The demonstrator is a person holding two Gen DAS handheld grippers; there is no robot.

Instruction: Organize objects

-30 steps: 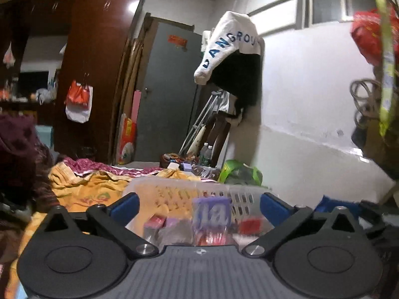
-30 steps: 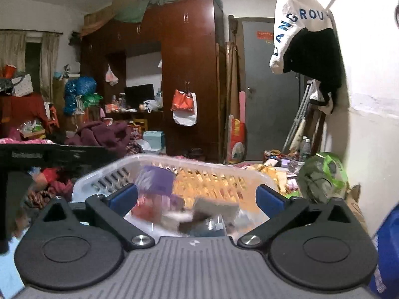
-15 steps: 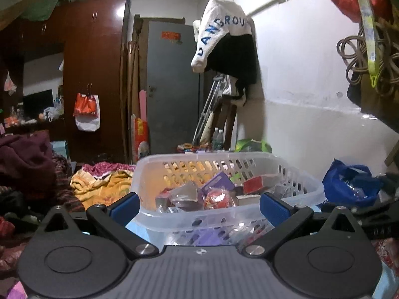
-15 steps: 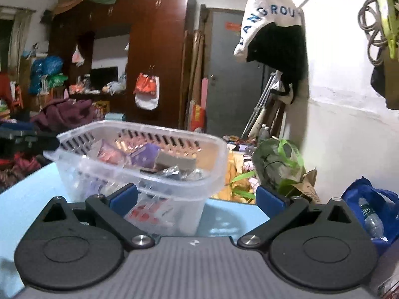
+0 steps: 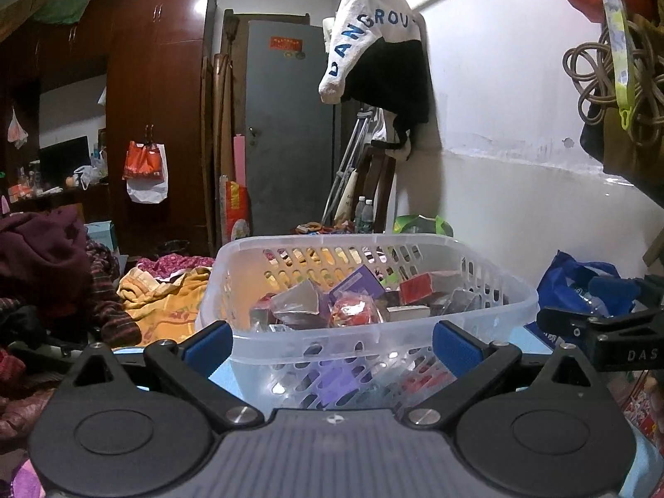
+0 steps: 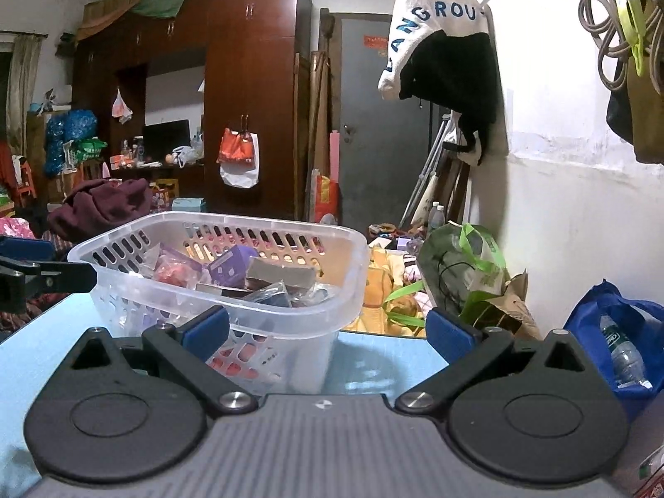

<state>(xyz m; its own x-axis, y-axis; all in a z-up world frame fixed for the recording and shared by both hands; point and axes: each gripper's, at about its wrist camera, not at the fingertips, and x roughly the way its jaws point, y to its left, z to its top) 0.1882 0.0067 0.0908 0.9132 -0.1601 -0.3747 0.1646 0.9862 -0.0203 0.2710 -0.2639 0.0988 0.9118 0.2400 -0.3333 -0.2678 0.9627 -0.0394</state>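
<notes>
Cluttered bedroom, blue worktop (image 6: 382, 367) with a packet-filled basket (image 5: 373, 328).
Both grippers, left (image 5: 330, 350) and right (image 6: 328, 334), face it with jaws released and empty; green bag (image 6: 465, 269) just beside.

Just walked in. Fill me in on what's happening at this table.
A person holds a gripper in each hand, sorting small items. A clear plastic basket full of small boxes and wrapped packets sits on the light blue table. The left gripper faces the basket's near wall, jaws open and empty. The right gripper sits to the basket's right, also open and holding nothing.
</notes>
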